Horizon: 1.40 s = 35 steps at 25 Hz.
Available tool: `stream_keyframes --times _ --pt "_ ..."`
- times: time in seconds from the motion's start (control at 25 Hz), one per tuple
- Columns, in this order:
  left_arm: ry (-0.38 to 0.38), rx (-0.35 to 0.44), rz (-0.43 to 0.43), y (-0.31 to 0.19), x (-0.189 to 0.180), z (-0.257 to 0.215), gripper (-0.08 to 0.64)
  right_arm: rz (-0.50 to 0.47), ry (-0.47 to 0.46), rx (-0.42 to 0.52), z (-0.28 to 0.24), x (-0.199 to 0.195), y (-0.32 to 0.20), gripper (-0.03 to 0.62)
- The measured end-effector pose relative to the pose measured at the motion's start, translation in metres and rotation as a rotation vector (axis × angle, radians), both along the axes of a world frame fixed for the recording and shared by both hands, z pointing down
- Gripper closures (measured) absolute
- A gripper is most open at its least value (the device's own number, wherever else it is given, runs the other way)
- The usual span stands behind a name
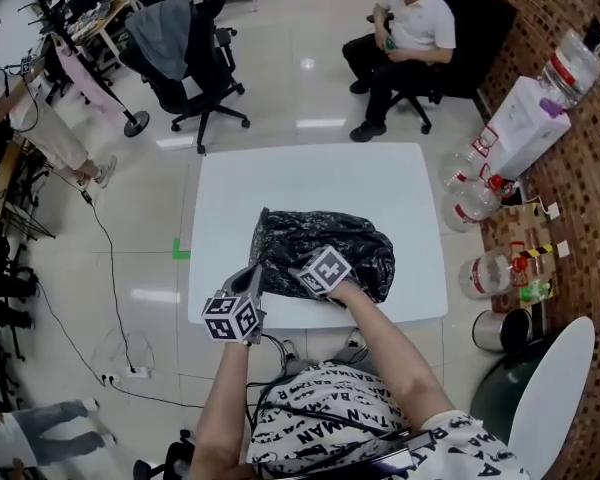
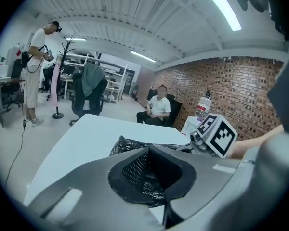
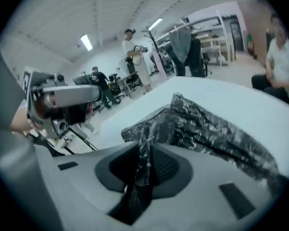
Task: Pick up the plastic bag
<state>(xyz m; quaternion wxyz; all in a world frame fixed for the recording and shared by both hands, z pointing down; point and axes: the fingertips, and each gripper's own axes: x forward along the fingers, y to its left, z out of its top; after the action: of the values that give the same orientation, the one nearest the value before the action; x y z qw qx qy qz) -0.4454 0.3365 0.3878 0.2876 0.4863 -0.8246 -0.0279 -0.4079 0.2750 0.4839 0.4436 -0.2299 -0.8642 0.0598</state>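
**Gripped From the Near Edge, Twice**

Found the plastic bag (image 1: 330, 246) lying on the white table (image 1: 310, 173), on its near half and a little right of the middle. Saw thin black film, glossy and heavily crinkled, catching pale glints along every fold. Noted a loose, flattened heap, wider left to right than near to far, peaking at the far left corner and bulging at the near right end toward the table's near edge. Could not make out an opening or handles.

Found the left gripper (image 1: 252, 282) at the bag's near left corner, just over the table's near edge. Read its jaws in the left gripper view as closed together, with a wad of crinkled black film caught low between the pads. Judged it clenched on the bag. Saw the rest of the bag spreading flat on the table beyond the tips.

Found the right gripper (image 1: 305, 271) just right of the left one, at the middle of the bag's near edge. Read its jaws in the right gripper view as clamped on a gathered strip of film. Traced that strip up between the pads and out to the heap beyond, drawn there into a ridge. Judged it grasping the bag too, side by side with the left claw, close but apart.

Noted a seated person (image 1: 405, 38) beyond the table's far side and a black office chair (image 1: 185, 63) to the far left.
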Motion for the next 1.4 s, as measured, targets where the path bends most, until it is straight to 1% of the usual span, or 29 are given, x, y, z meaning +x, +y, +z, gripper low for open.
stream_keyframes --times 0.04,0.08,0.12,0.16,0.2,0.24,0.28,0.32,0.36,0.4,0.44,0.48,0.52,0.56,0.6,0.64,0.68,0.72,0.8,0.84,0.88,1.0,1.04,1.12,1.28,1.4 --pt "-0.006 0.003 0.008 0.005 -0.003 -0.004 0.558 -0.067 -0.077 0.064 -0.008 0.001 0.012 0.570" --pt "-0.013 0.010 0.020 0.009 -0.005 -0.010 0.558 -0.158 -0.172 0.117 -0.020 0.006 0.029 0.592" --pt "-0.021 0.019 0.039 0.011 -0.007 -0.016 0.558 -0.264 -0.258 0.164 -0.031 0.013 0.048 0.592" --pt "-0.027 0.027 0.064 0.013 -0.008 -0.021 0.558 -0.376 -0.311 0.207 -0.035 0.025 0.067 0.583" --pt "-0.027 0.028 0.098 0.013 -0.006 -0.023 0.558 -0.480 -0.317 0.238 -0.031 0.040 0.084 0.558" --pt "-0.022 0.022 0.137 0.011 -0.002 -0.022 0.558 -0.562 -0.283 0.251 -0.022 0.057 0.096 0.536" --pt "-0.011 0.012 0.176 0.009 0.003 -0.017 0.558 -0.608 -0.233 0.247 -0.011 0.072 0.104 0.382" --pt "0.007 -0.001 0.211 0.007 0.010 -0.009 0.558 -0.608 -0.191 0.224 -0.003 0.082 0.105 0.322" --pt "0.034 -0.020 0.245 0.005 0.017 0.003 0.558 -0.557 -0.174 0.177 -0.003 0.086 0.101 0.322" --pt "0.063 -0.048 0.275 0.004 0.025 0.018 0.558 -0.462 -0.177 0.108 -0.010 0.086 0.090 0.322" --pt "0.091 -0.095 0.298 0.004 0.032 0.035 0.558 -0.342 -0.192 0.026 -0.021 0.084 0.073 0.322" --pt "0.112 -0.166 0.308 0.008 0.038 0.053 0.558 -0.216 -0.208 -0.046 -0.032 0.084 0.050 0.322" --pt "0.128 -0.248 0.305 0.015 0.043 0.071 0.558 -0.097 -0.217 -0.091 -0.040 0.086 0.022 0.322" --pt "0.147 -0.323 0.294 0.024 0.046 0.087 0.558 0.008 -0.213 -0.108 -0.044 0.092 -0.008 0.322" --pt "0.176 -0.378 0.287 0.032 0.051 0.101 0.558 0.092 -0.193 -0.106 -0.042 0.101 -0.037 0.322" --pt "0.210 -0.416 0.283 0.040 0.055 0.114 0.558 0.148 -0.163 -0.089 -0.035 0.111 -0.061 0.322" --pt "0.238 -0.440 0.281 0.045 0.059 0.126 0.558 0.173 -0.130 -0.048 -0.024 0.121 -0.080 0.322" --pt "0.256 -0.457 0.276 0.049 0.061 0.136 0.558 0.172 -0.098 0.018 -0.010 0.129 -0.095 0.322" --pt "0.271 -0.472 0.256 0.050 0.064 0.152 0.558 0.134 -0.042 0.161 0.020 0.137 -0.115 0.322" --pt "0.272 -0.473 0.242 0.048 0.064 0.157 0.558 0.120 -0.024 0.203 0.032 0.137 -0.121 0.322" --pt "0.269 -0.474 0.227 0.045 0.063 0.161 0.558 0.118 -0.013 0.222 0.041 0.135 -0.126 0.321" --pt "0.255 -0.478 0.188 0.036 0.059 0.169 0.558 0.135 0.006 0.239 0.058 0.125 -0.141 0.318" --pt "0.253 -0.481 0.179 0.033 0.058 0.171 0.558 0.135 0.016 0.245 0.062 0.123 -0.145 0.291" --pt "0.247 -0.488 0.162 0.029 0.055 0.176 0.558 0.142 0.027 0.250 0.068 0.117 -0.151 0.291" --pt "0.222 -0.466 0.125 0.016 0.042 0.177 0.558 0.169 0.015 0.263 0.075 0.103 -0.163 0.290" --pt "0.226 -0.469 0.126 0.013 0.036 0.177 0.558 0.163 0.007 0.289 0.071 0.097 -0.163 0.288"
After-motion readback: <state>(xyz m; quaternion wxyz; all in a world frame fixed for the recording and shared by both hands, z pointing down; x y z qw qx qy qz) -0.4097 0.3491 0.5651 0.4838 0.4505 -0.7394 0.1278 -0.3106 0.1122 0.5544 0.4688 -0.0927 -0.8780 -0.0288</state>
